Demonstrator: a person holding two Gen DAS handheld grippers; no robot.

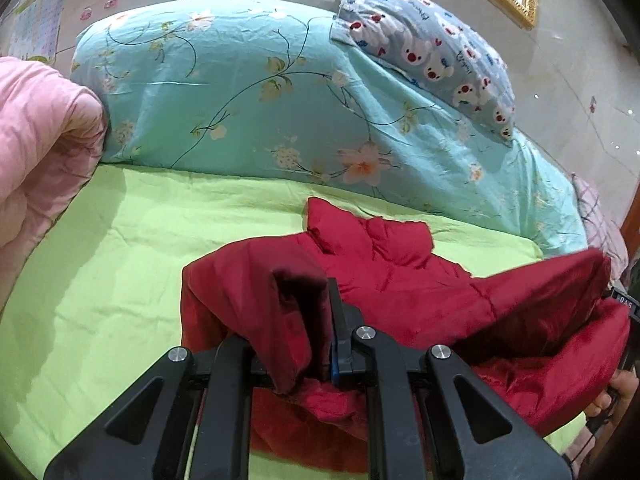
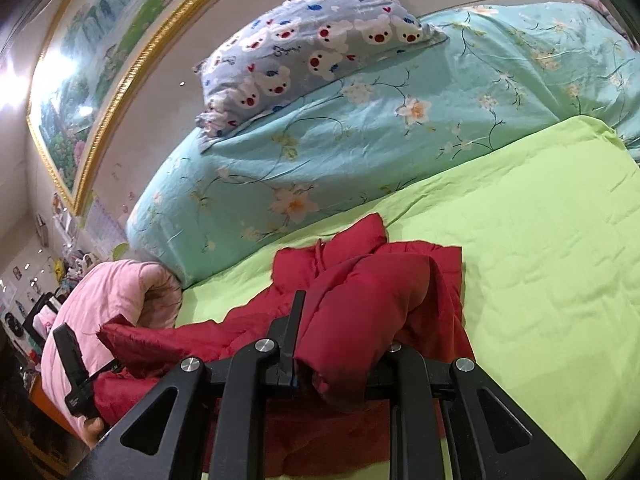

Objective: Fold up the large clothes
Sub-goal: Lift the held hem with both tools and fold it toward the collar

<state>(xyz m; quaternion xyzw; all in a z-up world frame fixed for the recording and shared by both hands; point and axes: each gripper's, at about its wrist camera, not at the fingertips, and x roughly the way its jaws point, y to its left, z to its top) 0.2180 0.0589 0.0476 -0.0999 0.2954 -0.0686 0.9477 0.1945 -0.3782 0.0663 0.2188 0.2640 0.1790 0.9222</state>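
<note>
A red padded jacket [image 1: 404, 280] lies on the lime green bed sheet [image 1: 120, 248], its collar pointing toward the pillows. My left gripper [image 1: 304, 304] is shut on a fold of its near left edge, and the cloth drapes over the left finger and hides it. In the right wrist view my right gripper [image 2: 344, 320] is shut on the jacket's [image 2: 360, 292] near right edge, cloth covering the right finger. Both edges are lifted off the sheet [image 2: 540, 280]. The left gripper [image 2: 74, 364] also shows at the lower left of that view.
A turquoise floral quilt [image 1: 248, 88] lies rolled behind the jacket, with a grey bear-print pillow [image 1: 428, 48] on it. A pink rolled quilt [image 1: 40, 132] sits at the bed's left end. A gold-framed picture [image 2: 100, 80] hangs on the wall.
</note>
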